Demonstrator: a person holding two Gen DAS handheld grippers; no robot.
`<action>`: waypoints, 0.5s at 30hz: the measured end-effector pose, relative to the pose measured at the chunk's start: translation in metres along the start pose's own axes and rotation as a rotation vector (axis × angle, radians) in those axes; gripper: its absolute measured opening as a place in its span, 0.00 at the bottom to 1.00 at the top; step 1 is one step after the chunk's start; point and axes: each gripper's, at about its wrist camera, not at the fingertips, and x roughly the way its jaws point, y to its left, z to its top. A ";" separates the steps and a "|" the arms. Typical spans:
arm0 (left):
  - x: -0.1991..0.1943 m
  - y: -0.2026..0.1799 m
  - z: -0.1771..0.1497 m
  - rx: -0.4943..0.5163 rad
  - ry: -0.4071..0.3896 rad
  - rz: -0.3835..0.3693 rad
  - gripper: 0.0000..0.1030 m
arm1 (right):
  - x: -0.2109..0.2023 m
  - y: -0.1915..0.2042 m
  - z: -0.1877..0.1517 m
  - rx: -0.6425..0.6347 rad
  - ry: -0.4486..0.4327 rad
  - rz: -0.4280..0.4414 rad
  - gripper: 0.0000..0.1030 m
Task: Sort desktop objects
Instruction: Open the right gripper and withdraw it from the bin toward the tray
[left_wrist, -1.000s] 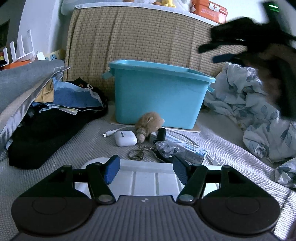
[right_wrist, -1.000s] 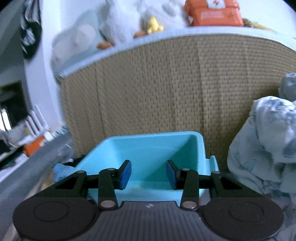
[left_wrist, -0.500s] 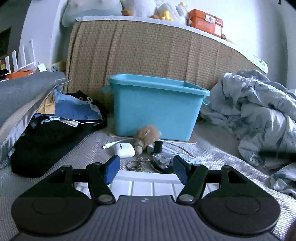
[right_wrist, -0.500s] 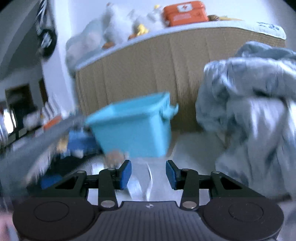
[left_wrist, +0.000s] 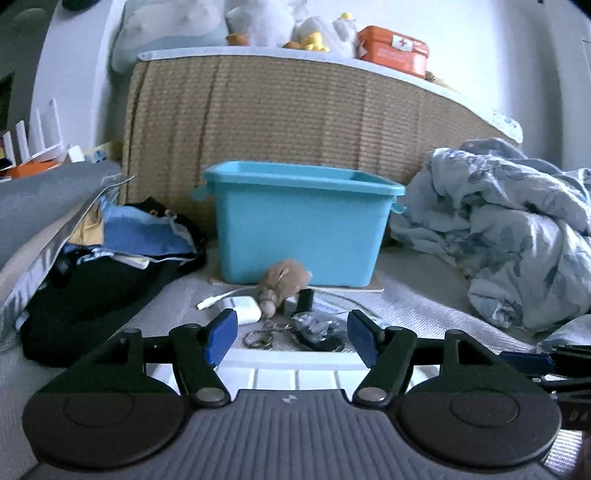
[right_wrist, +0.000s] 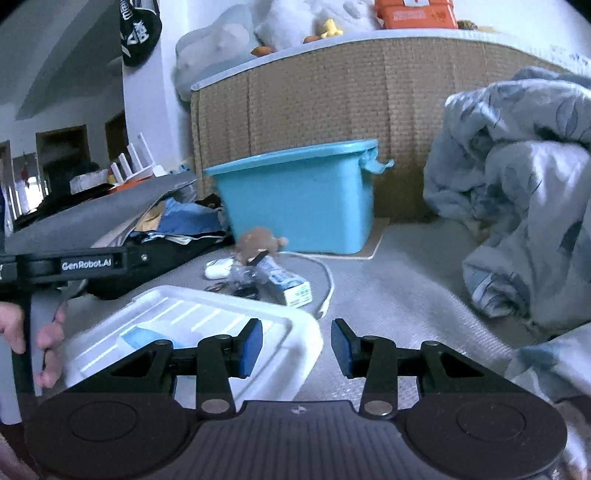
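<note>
Left wrist view, far left of the frame: a heap of dark and blue folded clothes (left_wrist: 110, 258) sits on the grey woven bed surface (left_wrist: 424, 310); moving toward centre, the teal plastic storage bin (left_wrist: 299, 229) stands upright against the woven tan headboard (left_wrist: 295, 118); just in front of it lies the clutter: a white earbud case (left_wrist: 245, 308), a small tan plush toy (left_wrist: 282, 282) touching the bin's base, a metal key ring (left_wrist: 258, 336) and a crinkled clear wrapper (left_wrist: 314, 326); low in the frame, the left tool (left_wrist: 291, 336) is open with nothing between its blue pads, its jaws having just opened a little further, poised over the rim of a white ribbed plastic tray (left_wrist: 295, 360); at right, a rumpled blue-grey leaf-print duvet (left_wrist: 509, 229).

Right wrist view, lower left: a hand (right_wrist: 33, 332) grips the other device's handle; the white tray (right_wrist: 192, 314) lies beside it; above centre, the bin (right_wrist: 303, 199), the plush (right_wrist: 258, 243) and a small white carton (right_wrist: 291, 286) with a white cable (right_wrist: 328, 284) curling past; the right tool (right_wrist: 297, 349) stands open and empty over the tray's right corner.
</note>
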 end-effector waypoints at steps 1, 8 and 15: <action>0.000 -0.001 0.000 0.005 0.003 0.001 0.67 | 0.002 0.000 -0.001 -0.002 0.005 -0.001 0.44; 0.004 -0.010 0.000 0.037 0.029 -0.029 0.67 | 0.001 -0.005 -0.004 0.045 0.004 -0.008 0.44; 0.015 -0.015 0.013 0.122 0.057 -0.048 0.67 | 0.001 -0.009 -0.006 0.072 0.012 -0.009 0.44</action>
